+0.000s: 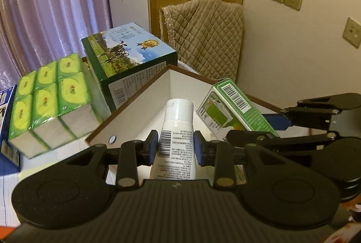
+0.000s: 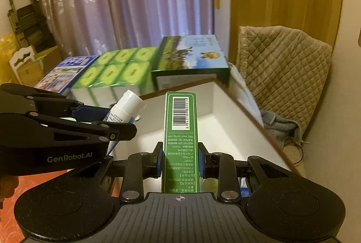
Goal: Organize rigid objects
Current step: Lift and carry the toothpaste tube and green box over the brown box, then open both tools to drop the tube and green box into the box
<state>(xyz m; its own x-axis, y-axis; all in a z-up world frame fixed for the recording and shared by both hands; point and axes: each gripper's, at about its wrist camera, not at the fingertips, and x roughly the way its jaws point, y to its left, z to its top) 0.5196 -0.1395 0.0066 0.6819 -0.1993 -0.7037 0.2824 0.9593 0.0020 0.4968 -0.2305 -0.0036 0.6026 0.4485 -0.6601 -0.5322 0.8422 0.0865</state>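
Note:
My left gripper point(image 1: 174, 148) is shut on a white tube point(image 1: 177, 128) with a white cap and a barcode, held over an open white box with brown edges point(image 1: 135, 105). My right gripper point(image 2: 180, 159) is shut on a narrow green carton point(image 2: 180, 130) with a barcode, held above the same white box point(image 2: 225, 125). In the left wrist view the green carton point(image 1: 232, 107) and the right gripper point(image 1: 266, 128) show at the right. In the right wrist view the left gripper point(image 2: 112, 121) and white tube point(image 2: 126, 107) show at the left.
Behind the white box stand a large green milk carton box point(image 1: 126, 51), a pack of green tissues point(image 1: 52, 94) and a blue box point(image 2: 65, 71). A quilted beige cover point(image 1: 203, 35) drapes a chair at the right. Curtains and a wooden door lie behind.

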